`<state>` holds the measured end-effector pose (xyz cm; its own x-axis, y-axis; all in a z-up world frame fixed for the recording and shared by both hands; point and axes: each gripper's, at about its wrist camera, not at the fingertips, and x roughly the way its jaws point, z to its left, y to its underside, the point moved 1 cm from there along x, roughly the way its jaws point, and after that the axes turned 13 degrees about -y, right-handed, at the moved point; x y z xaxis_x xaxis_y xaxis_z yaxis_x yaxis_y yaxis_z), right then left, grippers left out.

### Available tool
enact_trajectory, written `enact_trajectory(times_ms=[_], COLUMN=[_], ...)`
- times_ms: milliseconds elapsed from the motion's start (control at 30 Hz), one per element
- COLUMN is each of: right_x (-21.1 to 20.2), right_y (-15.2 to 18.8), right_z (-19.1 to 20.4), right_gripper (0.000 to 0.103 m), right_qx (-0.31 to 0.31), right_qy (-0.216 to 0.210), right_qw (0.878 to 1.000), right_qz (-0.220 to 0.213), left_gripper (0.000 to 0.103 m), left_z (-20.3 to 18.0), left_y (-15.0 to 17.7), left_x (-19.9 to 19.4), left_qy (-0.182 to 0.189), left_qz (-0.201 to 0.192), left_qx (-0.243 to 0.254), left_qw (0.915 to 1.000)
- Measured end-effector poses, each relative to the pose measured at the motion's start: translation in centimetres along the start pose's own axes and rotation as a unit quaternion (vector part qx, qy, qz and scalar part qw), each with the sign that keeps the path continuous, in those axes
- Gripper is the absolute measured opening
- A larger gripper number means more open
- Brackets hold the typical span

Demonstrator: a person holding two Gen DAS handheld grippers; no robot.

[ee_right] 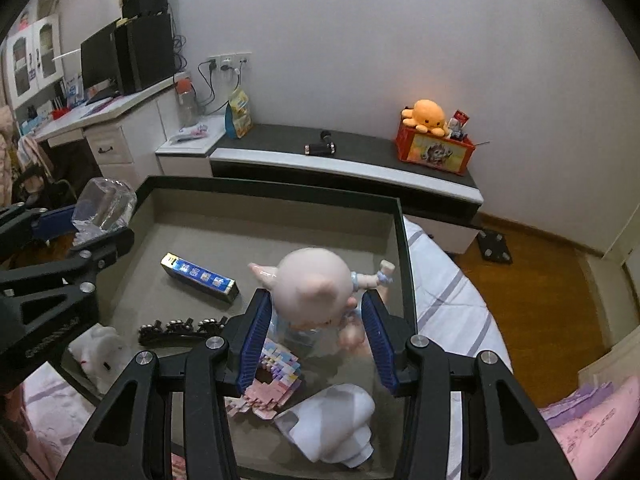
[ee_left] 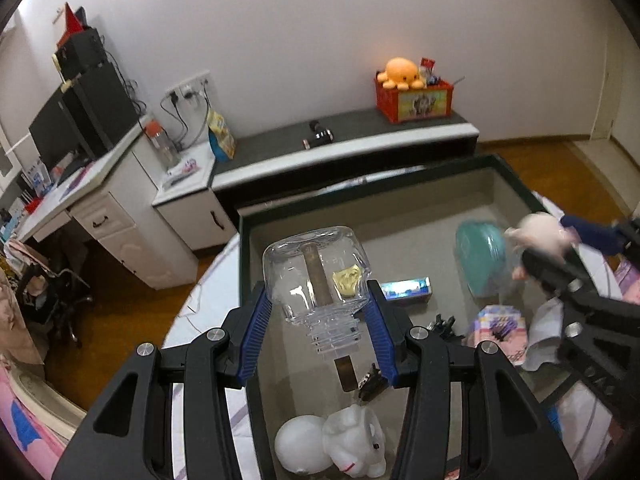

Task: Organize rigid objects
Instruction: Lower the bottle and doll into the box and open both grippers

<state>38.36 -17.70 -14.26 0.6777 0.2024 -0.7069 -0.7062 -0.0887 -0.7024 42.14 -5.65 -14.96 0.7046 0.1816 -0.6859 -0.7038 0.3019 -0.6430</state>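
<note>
The clear glass bottle (ee_left: 316, 276) sits clamped between the blue pads of the left gripper (ee_left: 320, 308), neck toward the camera, above the near left of the dark-rimmed tray (ee_left: 244, 280). The pink pig figurine (ee_right: 314, 288) is pinched in the right gripper (ee_right: 320, 320), over the tray's right side.

The bottle's smooth, tapering shoulder could slip from the pads and strike the white toy (ee_left: 352, 448) below. The figurine's rounded head could twist loose.

Only the right view shows the black hair clip (ee_right: 180, 328) whole; only the left shows the teal object (ee_left: 480, 256).
</note>
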Motion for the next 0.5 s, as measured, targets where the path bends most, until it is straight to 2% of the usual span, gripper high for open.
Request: enact_trajectory(times_ms=[33,100,133,167,300,500], right_x=[-0.4,-1.0,-0.9,-0.9,-0.4,0.5], right_y=[-0.1,-0.2,-0.3,-0.5,-0.5,-0.5], right_z=[0.1,0.1,0.0,0.0,-0.6,-1.4], right_gripper=[0.049,0.06,0.08,0.086,0.086,0.086], right_qx=[-0.003,-0.001,0.0,0.001,0.007,0.015], right_qy=[-0.004,-0.015,-0.013,-0.006,0.009,0.011], right_qw=[1.0,1.0,1.0,1.0,1.0,1.0], right_qz=[-0.009,-0.017,-0.018,-0.023,-0.015,0.0], left_gripper=[0.049,0.063,0.079,0.088,0.093,0.094], left_z=[-0.1,0.0,0.1,0.2,0.6,0.5], left_y=[0.1,0.4,0.4,0.5,0.7,0.9], left_x=[0.3,0.6,0.8,0.7,0.1,0.5], left_qy=[0.006,0.007,0.003,0.001,-0.003,-0.003], left_qz=[0.006,0.014,0.015,0.009,-0.006,0.004], left_qx=[0.002,0.0,0.0,-0.001,-0.006,-0.002], left_qw=[1.0,0.9999,0.9999,1.0,1.0,1.0])
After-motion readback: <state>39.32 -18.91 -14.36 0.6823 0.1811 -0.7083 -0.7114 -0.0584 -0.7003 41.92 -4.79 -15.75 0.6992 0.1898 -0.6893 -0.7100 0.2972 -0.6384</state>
